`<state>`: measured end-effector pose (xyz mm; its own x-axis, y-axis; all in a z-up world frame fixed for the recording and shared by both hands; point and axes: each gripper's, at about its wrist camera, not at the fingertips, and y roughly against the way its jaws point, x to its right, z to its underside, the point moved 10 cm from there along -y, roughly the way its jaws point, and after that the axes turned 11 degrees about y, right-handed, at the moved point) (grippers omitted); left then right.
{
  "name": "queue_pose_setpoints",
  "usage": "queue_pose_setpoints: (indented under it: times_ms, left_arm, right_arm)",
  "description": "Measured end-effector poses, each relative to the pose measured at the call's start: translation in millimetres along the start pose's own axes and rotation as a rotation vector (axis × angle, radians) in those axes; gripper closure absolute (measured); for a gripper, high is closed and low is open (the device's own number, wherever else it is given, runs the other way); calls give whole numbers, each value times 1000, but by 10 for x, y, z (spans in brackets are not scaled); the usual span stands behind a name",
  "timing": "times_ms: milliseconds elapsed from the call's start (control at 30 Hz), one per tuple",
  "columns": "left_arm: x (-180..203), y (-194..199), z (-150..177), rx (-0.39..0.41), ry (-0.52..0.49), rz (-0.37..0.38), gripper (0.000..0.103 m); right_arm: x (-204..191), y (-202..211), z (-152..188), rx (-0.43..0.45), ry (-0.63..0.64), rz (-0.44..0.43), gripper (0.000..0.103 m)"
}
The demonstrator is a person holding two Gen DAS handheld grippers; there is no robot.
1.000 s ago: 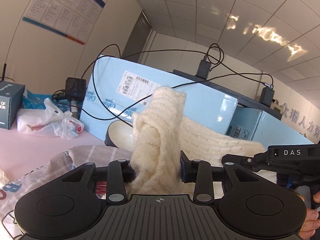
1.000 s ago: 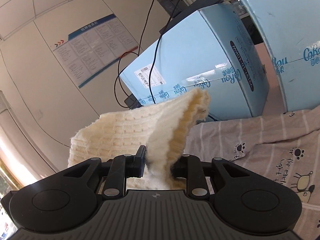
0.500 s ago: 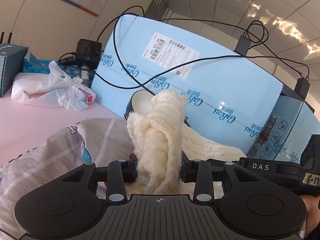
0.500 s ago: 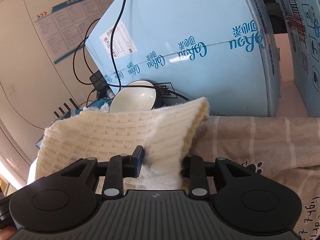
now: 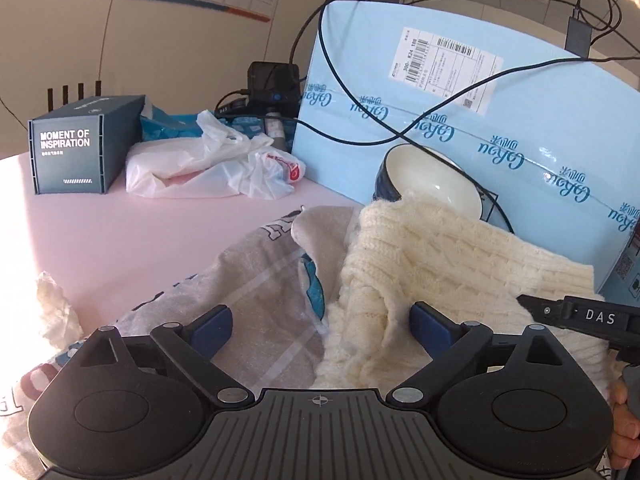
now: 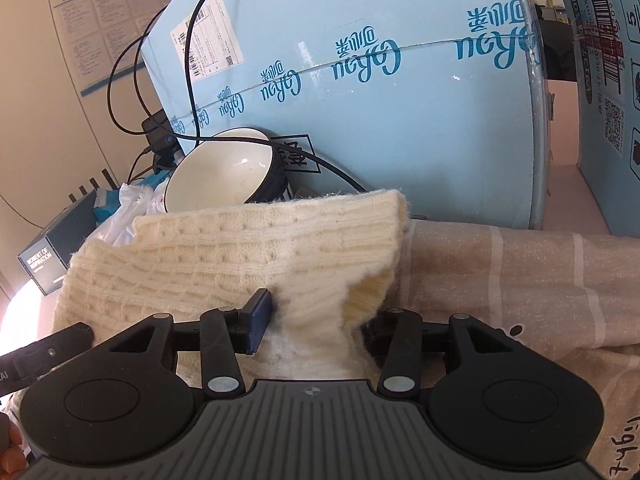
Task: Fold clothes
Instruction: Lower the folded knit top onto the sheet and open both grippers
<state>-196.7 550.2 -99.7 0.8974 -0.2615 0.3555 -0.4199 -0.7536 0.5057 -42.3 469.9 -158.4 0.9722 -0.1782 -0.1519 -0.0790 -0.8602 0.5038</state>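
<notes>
Cream cable-knit sweater (image 5: 440,264) lies between both tongs, whose jaws have just been opening: left tongs (image 5: 320,326) released wide, right tongs (image 6: 316,320) barely released; fuzzy knit could snag, undoing the fold.

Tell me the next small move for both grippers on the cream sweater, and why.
Probably draw both grippers straight back, off the cream knit sweater. It lies folded on the striped garment. The left gripper has just opened wide, its fingers clear of the knit. The right gripper has been opening too, with a fold between its fingers, so let it finish opening first.
</notes>
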Motion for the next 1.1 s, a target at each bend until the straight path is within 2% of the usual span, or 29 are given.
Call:
queue_pose_setpoints:
  times_ms: [67,100,133,200,233,300,367,433,500,667,867,1033,1100]
  left_arm:
    - [-36,-31,26,-11,8,-9,0]
    - [-52,-29,30,-12,18,-5,0]
    - [-67,-28,35,-13,28,-1,0]
    - [-88,12,18,2,52,16,0]
    - [-93,34,3,14,63,24,0]
    - [-86,132,-43,74,72,39,0]
    - [-81,257,-96,144,74,46,0]
    - [-109,401,-128,192,90,12,0]
    - [-138,548,-160,240,105,-24,0]
    - [-46,1022,-2,219,99,21,0]
    - [210,1660,300,205,-16,79,0]
    - [295,2089,515,214,-41,63,0]
    - [320,2235,577,217,-47,32,0]
  right_arm:
    - [-22,-25,-26,3,8,14,59]
    - [-30,-18,-35,4,12,27,55]
    - [-33,25,-33,5,16,50,44]
    - [-52,175,-32,5,30,115,30]
    - [-78,291,-50,20,35,131,27]
    - [-146,546,-112,67,42,129,18]
    - [-199,822,-171,110,50,108,15]
    - [-253,1101,-226,143,60,83,9]
    - [-294,1315,-241,161,70,65,6]
    - [-410,1758,-144,138,53,-7,6]
    - [-565,2297,99,94,16,-105,4]
    - [-580,2613,339,72,23,-134,3]
    - [-554,2691,419,66,33,-132,3]
